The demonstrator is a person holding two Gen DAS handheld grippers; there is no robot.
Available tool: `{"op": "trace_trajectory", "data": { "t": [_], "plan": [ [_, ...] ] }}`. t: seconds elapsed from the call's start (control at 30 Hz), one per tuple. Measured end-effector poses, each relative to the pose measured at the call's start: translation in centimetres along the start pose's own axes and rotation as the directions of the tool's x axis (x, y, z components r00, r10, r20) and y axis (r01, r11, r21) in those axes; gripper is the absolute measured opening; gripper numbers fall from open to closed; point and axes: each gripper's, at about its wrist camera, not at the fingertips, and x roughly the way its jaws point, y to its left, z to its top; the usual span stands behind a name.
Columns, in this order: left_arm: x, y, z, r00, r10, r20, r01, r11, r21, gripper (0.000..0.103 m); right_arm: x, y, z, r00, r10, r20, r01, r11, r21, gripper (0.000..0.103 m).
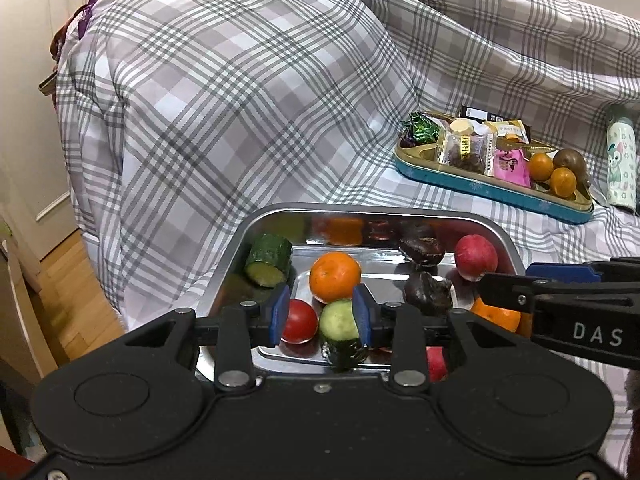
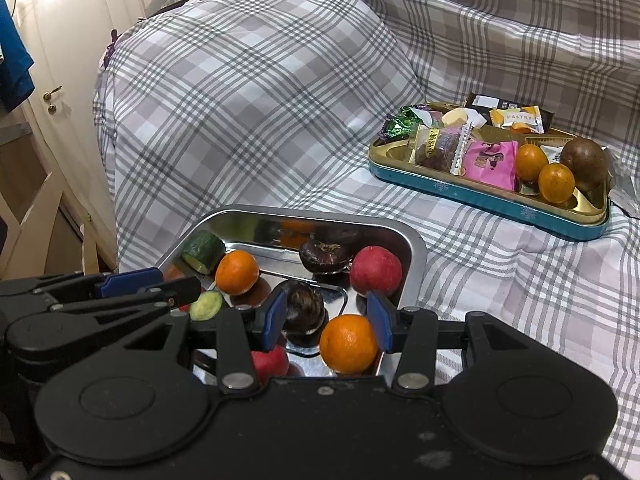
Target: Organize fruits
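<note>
A shiny metal tray [image 1: 276,216] [image 2: 416,252] on the plaid cloth holds oranges, red fruits, dark brown fruits and cucumber pieces. My left gripper [image 1: 322,314] is open over its near left part, with a cherry tomato [image 1: 299,321] and a cucumber piece [image 1: 340,330] between its blue pads. An orange [image 1: 335,277] lies just beyond. My right gripper [image 2: 326,322] is open over the near right part, above an orange [image 2: 349,343] and a dark fruit [image 2: 305,310]. A red fruit [image 2: 376,270] lies behind. Neither gripper holds anything.
A teal and gold tin [image 1: 492,188] [image 2: 488,200] at the back right holds wrapped snacks, two small oranges [image 2: 544,168] and a brown fruit [image 2: 583,160]. A patterned bottle [image 1: 621,160] stands right of it. A covered mound [image 1: 240,92] rises behind the tray. The wooden floor [image 1: 68,292] drops away left.
</note>
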Motion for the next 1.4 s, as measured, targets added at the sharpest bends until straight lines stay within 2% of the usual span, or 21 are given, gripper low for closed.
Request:
{"op": "trace_trajectory", "data": {
  "t": [0.43, 0.83, 1.4],
  "plan": [
    [0.9, 0.1, -0.6, 1.000, -0.014, -0.023, 0.014, 1.000, 0.005, 0.044, -0.8, -0.3, -0.2, 1.000, 0.005, 0.004, -0.005, 1.000, -0.005, 0.049],
    [0.9, -0.2, -0.8, 1.000, -0.017, -0.008, 0.018, 0.999, 0.034, 0.044, -0.5, -0.3, -0.4, 1.000, -0.009, -0.015, 0.009, 1.000, -0.002, 0.049],
    [1.0, 0.1, -0.7, 1.000, -0.023, -0.012, 0.023, 1.000, 0.018, 0.044, -0.4, -0.2, -0.4, 1.000, -0.011, -0.023, 0.011, 1.000, -0.004, 0.049]
  ]
}}
